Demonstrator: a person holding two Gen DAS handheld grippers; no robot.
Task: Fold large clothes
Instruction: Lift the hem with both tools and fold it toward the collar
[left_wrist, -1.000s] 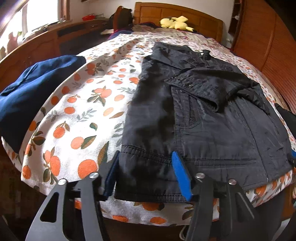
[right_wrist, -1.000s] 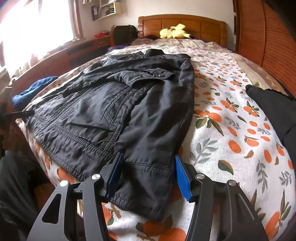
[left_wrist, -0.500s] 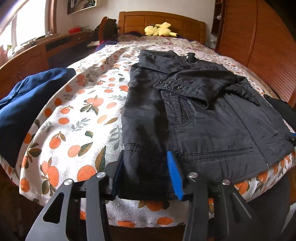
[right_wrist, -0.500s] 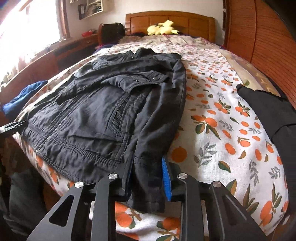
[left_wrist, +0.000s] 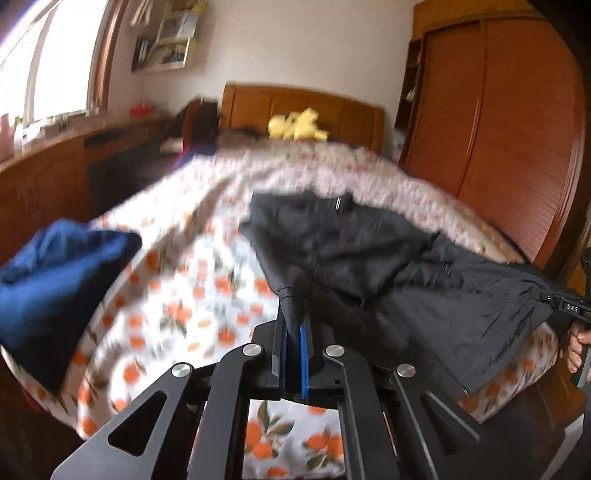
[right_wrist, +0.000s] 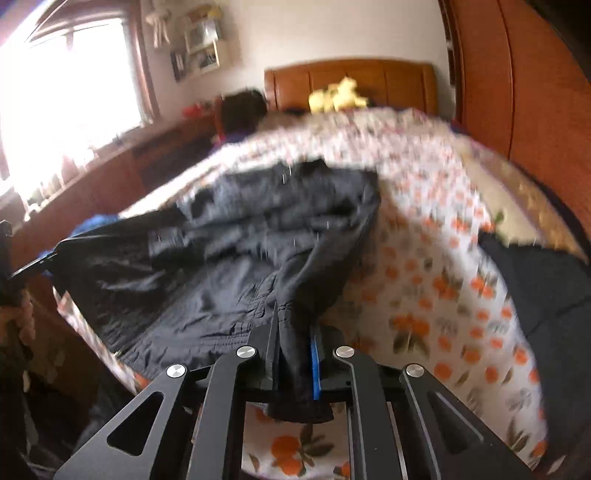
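Observation:
A black jacket lies on the bed, its bottom hem raised off the sheet. My left gripper is shut on the hem's left corner. My right gripper is shut on the hem's right corner, with a fold of the jacket hanging through the jaws. The hem stretches between the two grippers. The right gripper also shows at the right edge of the left wrist view, and the left gripper at the left edge of the right wrist view. Both views are blurred by motion.
The bed has an orange-print sheet and a wooden headboard with a yellow plush toy. A blue garment lies at the bed's left edge, a dark garment at its right. A wooden wardrobe stands on the right.
Both grippers have shut on the jacket's hem corners and lifted them off the bed. The views have tilted up and blurred with the motion.

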